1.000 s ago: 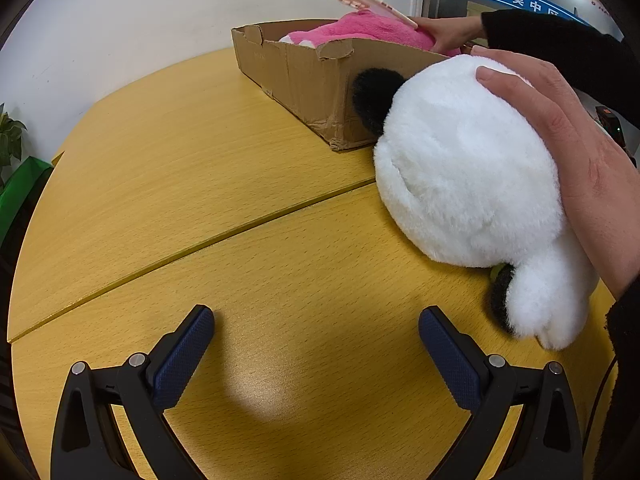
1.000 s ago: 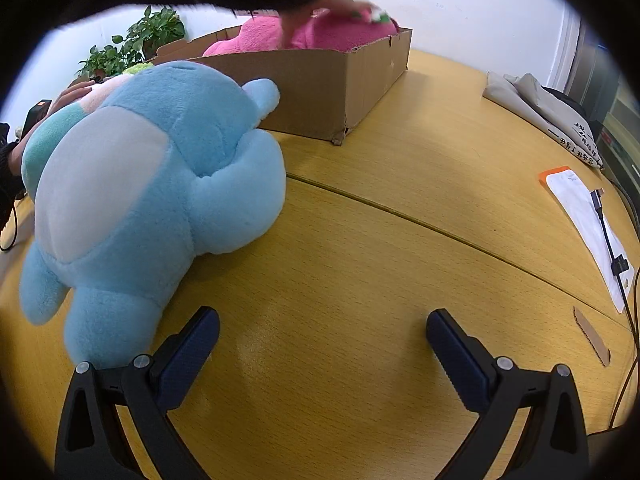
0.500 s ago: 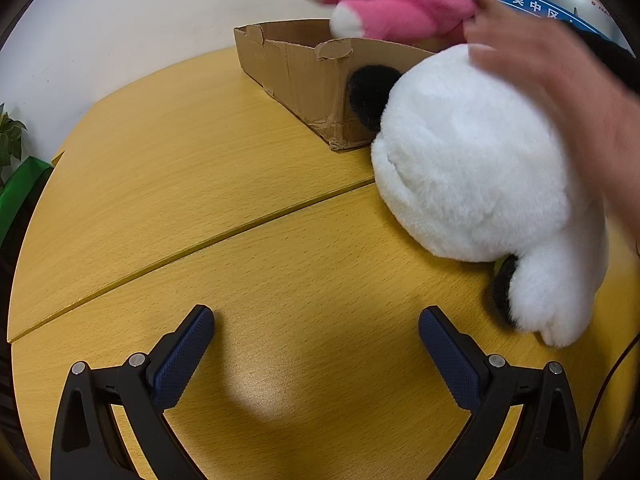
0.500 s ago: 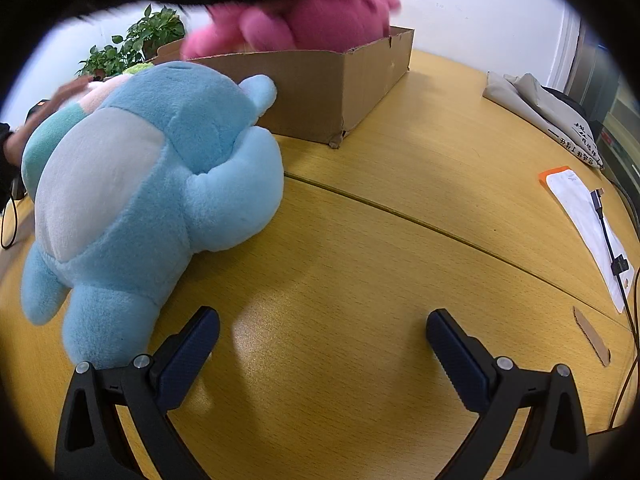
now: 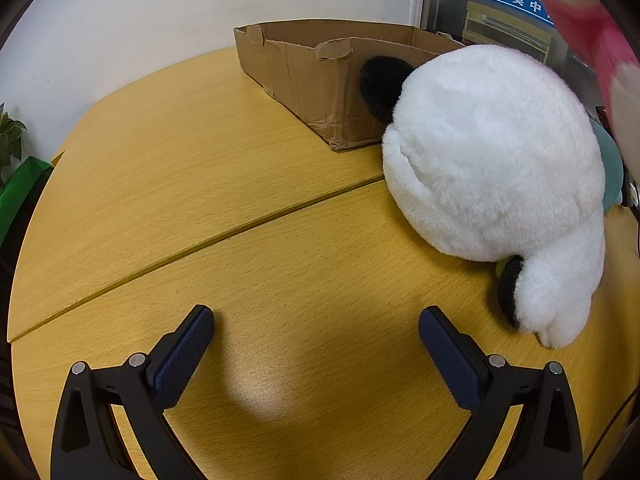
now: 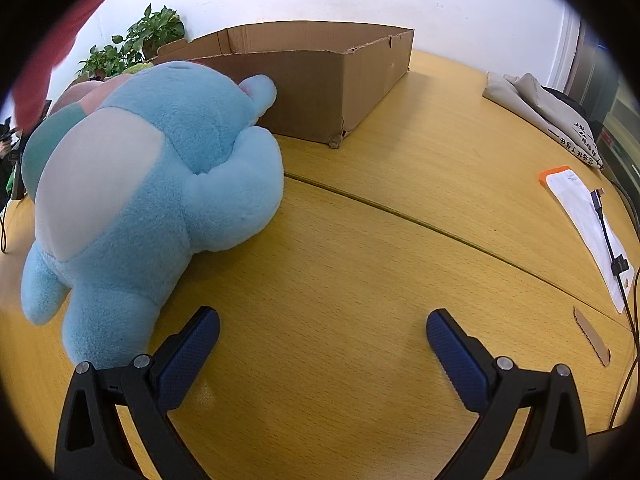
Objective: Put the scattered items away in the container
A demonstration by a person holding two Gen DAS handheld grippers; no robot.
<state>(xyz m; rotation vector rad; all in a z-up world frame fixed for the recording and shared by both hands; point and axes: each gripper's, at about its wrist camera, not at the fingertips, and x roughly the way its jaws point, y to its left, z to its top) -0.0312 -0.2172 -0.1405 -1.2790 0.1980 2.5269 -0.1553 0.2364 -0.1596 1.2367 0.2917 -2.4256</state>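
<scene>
- The cardboard box [image 5: 316,80] sits toward the far side of the wooden table [image 5: 200,184], open on top; from these low angles I can't see what's inside it.
- A white plush toy [image 5: 492,160] with black patches lies on the table right of the left gripper, its far end up against the box's near corner.
- A blue plush toy [image 6: 152,184] with a pale belly lies on its side left of the right gripper, its head touching the box wall.
- A blurry pink thing [image 5: 592,28] hangs at the top right edge of the left view, too smeared to make out.
- Left gripper [image 5: 316,336]: fingers spread wide, nothing between them, just bare table.
- Right gripper [image 6: 322,336]: same deal, spread wide and holding nothing, the blue toy's foot just beside its left finger [image 6: 188,356].
- Off to the right there's a white packet with an orange end [image 6: 580,216], a cable [image 6: 608,232] across it, and folded cloth [image 6: 540,108] further back.
- Potted plants [image 6: 132,48] stand behind the box.
</scene>
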